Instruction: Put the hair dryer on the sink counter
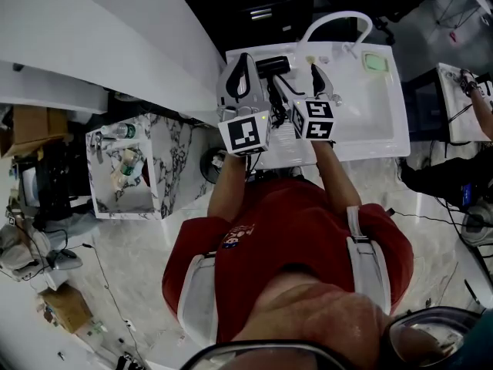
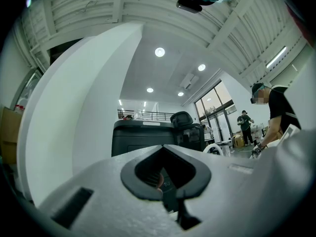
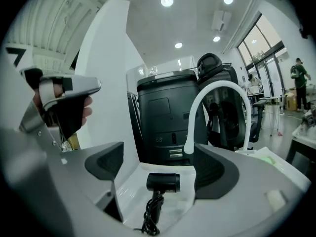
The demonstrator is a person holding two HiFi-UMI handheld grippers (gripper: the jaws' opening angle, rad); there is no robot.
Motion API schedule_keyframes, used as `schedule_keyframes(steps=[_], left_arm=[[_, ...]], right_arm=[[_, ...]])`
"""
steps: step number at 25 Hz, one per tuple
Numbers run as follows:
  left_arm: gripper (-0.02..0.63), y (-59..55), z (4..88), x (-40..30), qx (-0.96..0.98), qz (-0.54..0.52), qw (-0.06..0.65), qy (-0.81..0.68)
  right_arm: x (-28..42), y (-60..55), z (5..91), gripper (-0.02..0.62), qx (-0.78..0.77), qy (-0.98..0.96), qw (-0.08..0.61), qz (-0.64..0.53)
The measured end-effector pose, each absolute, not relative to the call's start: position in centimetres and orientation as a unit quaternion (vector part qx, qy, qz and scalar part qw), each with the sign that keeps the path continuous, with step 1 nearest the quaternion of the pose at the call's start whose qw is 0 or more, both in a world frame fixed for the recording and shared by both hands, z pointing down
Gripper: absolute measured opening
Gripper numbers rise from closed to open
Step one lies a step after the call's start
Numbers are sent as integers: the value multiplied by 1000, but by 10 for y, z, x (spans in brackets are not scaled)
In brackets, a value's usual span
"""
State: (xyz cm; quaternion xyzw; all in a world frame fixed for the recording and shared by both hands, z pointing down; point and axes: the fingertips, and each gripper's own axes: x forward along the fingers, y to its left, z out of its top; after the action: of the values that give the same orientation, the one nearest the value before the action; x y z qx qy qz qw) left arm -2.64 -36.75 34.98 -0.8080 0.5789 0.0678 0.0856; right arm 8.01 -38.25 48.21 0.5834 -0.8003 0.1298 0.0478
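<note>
A black hair dryer lies with its cord on the white sink counter, left of the arched faucet. The right gripper hovers near it, jaws apart and empty. Further left, the left gripper has its jaws together, holding nothing.

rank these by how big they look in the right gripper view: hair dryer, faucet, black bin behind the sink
1. black bin
2. faucet, a tall but thin arch
3. hair dryer, which looks smallest though it lies nearest the camera
</note>
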Motion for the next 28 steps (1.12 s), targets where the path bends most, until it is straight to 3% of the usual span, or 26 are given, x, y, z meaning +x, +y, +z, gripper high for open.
schedule_keyframes(steps=[10, 18, 28], left_arm=[[2, -365, 359, -21, -813, 62, 75, 574], [2, -367, 347, -14, -814, 82, 83, 570], [2, -363, 340, -12, -814, 93, 85, 567]], right_arm=[[100, -374, 429, 439, 601, -794, 0, 87], [109, -362, 387, 439, 628, -778, -2, -20], [121, -345, 332, 437, 627, -774, -65, -55]])
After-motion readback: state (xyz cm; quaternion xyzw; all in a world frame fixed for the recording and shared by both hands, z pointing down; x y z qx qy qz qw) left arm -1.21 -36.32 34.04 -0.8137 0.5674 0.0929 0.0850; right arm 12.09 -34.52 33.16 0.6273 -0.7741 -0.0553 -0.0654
